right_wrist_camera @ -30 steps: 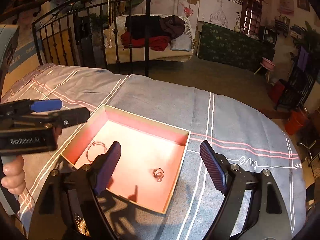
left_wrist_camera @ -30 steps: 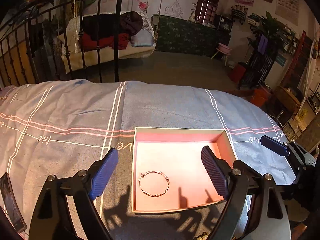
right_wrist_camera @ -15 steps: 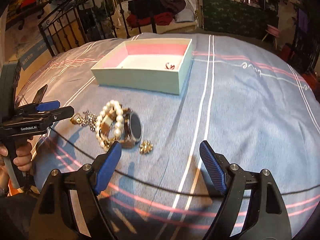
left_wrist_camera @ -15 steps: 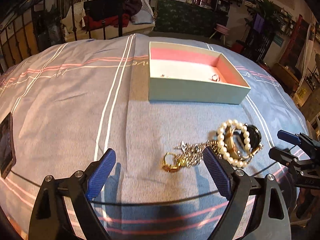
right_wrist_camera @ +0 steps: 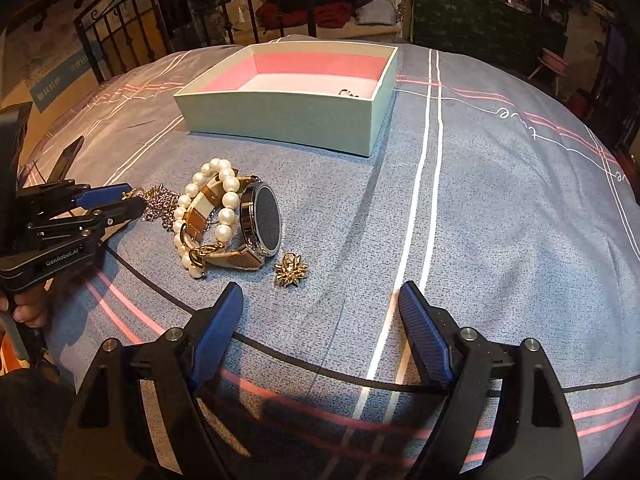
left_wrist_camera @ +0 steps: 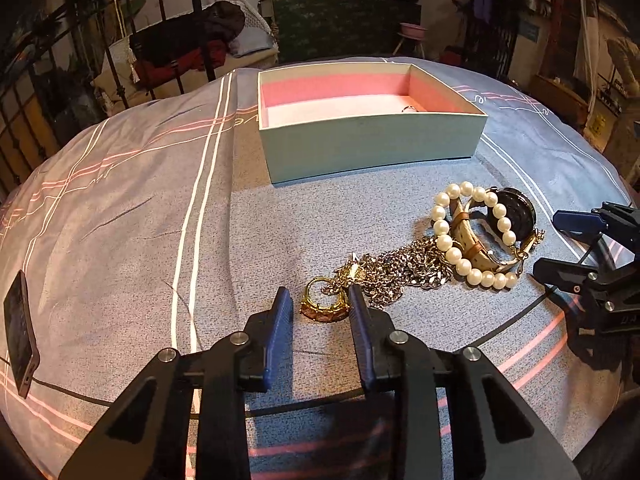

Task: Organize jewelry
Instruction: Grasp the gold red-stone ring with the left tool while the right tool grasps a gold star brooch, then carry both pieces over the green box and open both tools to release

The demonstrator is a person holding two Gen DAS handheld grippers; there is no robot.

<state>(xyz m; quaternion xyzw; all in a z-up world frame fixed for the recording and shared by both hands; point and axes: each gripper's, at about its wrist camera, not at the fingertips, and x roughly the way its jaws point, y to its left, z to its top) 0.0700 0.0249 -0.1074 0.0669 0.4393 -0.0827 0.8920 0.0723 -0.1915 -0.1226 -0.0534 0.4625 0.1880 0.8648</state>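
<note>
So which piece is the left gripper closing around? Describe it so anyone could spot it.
Start at the pale box, then come nearer to the jewelry heap. At its near-left end lies a gold ring, between the left gripper fingers. Unlike the silvery chain behind it, it's a single gold hoop.

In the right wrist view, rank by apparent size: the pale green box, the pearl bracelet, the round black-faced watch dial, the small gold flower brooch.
1. Pale green box with pink lining, largest although farthest.
2. White pearl bracelet.
3. Round black-faced watch dial; tilted edgewise, so its gap to the bracelet is unsure.
4. Small gold flower brooch, clearly smallest.
</note>
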